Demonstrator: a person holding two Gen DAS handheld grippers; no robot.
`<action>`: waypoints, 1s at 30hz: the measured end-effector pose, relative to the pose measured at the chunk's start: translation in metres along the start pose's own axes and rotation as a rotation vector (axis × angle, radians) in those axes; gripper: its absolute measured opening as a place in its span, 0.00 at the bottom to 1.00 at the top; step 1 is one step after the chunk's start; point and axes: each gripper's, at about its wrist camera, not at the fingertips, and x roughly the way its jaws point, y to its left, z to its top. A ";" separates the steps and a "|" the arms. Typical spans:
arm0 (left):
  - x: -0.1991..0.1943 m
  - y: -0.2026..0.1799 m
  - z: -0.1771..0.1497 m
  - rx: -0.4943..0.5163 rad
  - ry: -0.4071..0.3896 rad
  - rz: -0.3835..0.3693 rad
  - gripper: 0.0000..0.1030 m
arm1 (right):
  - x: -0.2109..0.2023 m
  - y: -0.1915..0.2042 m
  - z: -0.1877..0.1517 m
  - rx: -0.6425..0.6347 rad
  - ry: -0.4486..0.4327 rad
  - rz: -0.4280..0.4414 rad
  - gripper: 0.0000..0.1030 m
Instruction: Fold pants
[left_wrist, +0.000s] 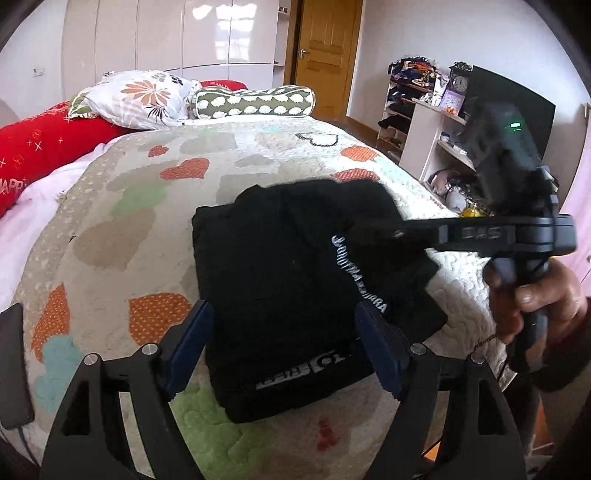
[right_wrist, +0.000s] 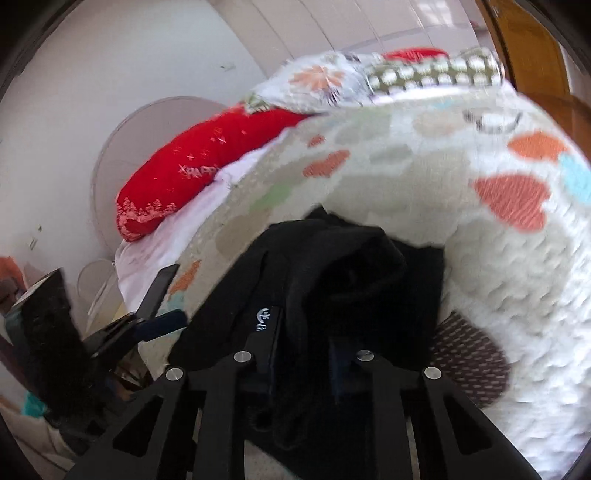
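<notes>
Black pants with white lettering lie folded into a thick bundle on the heart-patterned bed quilt. My left gripper is open, its blue-padded fingers on either side of the bundle's near end, holding nothing. My right gripper reaches in from the right over the bundle's far side. In the right wrist view it is shut on a fold of the black pants, which bunches between its fingers.
Flowered and dotted pillows and a red cushion lie at the bed's head. A white shelf unit with clutter and a dark screen stand right of the bed. A dark phone-like slab lies at the quilt's left edge.
</notes>
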 end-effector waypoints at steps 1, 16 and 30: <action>-0.004 -0.003 -0.001 0.004 -0.009 -0.006 0.77 | -0.007 -0.002 -0.002 -0.003 -0.001 -0.012 0.19; -0.006 0.007 -0.006 0.011 0.005 0.027 0.77 | -0.003 0.010 0.052 -0.128 -0.036 -0.093 0.54; 0.015 0.007 -0.017 -0.012 0.044 -0.036 0.80 | 0.153 0.052 0.077 -0.439 0.304 -0.082 0.14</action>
